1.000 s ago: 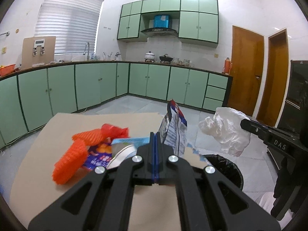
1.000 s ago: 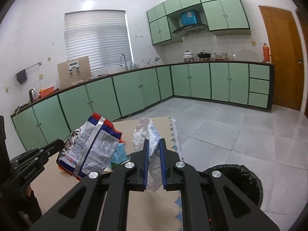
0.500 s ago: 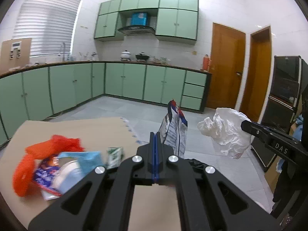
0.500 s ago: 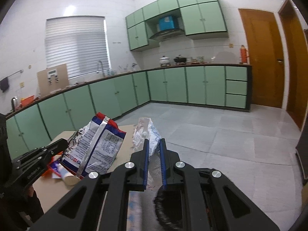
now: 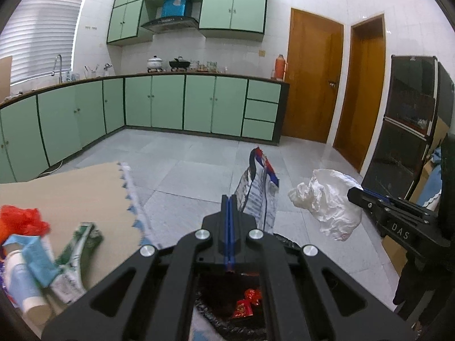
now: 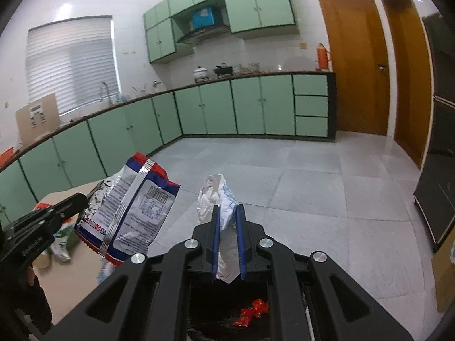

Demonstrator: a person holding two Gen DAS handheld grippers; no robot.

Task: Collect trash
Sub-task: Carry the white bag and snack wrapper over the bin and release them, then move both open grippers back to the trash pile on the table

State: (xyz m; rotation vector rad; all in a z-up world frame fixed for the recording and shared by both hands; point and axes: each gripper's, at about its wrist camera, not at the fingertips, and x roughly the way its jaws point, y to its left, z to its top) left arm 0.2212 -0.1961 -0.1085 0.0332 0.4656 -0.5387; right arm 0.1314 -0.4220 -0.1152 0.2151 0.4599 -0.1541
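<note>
Left wrist view shows my left claw (image 5: 229,199) clenched on the edge of a crumpled snack bag (image 5: 260,196), its blue pads pressed flat together with the foil pinched between them. The bag stands up and to the right of the fingertips: silver inside, white printed back, with a red and blue band along the torn top. From my right wrist view the same snack bag (image 6: 128,210) hangs broadside, showing a panel of small print, a silver seam down the middle and the red-blue trim at both ends.

My right claw (image 6: 227,209) grips a crumpled white plastic bag (image 6: 217,199); the wad bulges above the pads and a tail of it hangs down between them. In the left wrist view that white plastic bag (image 5: 327,201) is a loose, wrinkled lump at the tip of my right claw (image 5: 354,194).

Both items are held in the air over a black-lined trash bin (image 5: 227,301), which sits directly below the claws; red wrappers (image 5: 246,305) lie at its bottom, also seen from the right wrist (image 6: 251,311).

To the left, on the tan table (image 5: 85,187), remain an orange mesh net (image 5: 22,218), a green and white packet (image 5: 76,253), a light blue wrapper (image 5: 37,258) and a white tube (image 5: 20,287), bunched near one another.
</note>
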